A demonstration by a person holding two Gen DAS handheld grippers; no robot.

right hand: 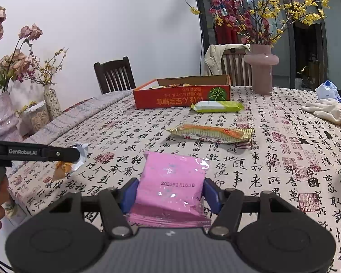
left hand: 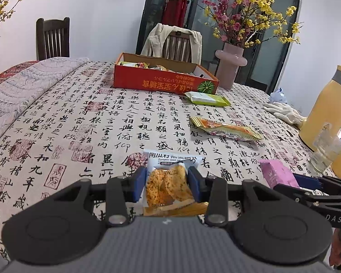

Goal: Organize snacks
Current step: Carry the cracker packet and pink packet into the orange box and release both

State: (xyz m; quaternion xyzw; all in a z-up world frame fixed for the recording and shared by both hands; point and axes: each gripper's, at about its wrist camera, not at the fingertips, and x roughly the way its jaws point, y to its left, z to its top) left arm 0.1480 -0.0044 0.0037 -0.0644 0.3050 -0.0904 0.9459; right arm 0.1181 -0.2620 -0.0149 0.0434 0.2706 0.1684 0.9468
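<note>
Currently, left hand-held gripper (left hand: 167,183): clamped on a cracker packet (left hand: 167,182), held above the desk (left hand: 79,122).
Right hand-held gripper (right hand: 169,191): grasping a pink packet (right hand: 170,182) by its sides.
Loose snacks: green packet (right hand: 217,106) just in front of the red box (right hand: 181,96); orange packet (right hand: 212,133) nearer.
Box: open, snacks inside.

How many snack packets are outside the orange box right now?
4. A cracker packet in the left gripper, a pink packet in the right gripper, and a green packet and an orange packet on the table. The orange box holds more, partly hidden.
</note>
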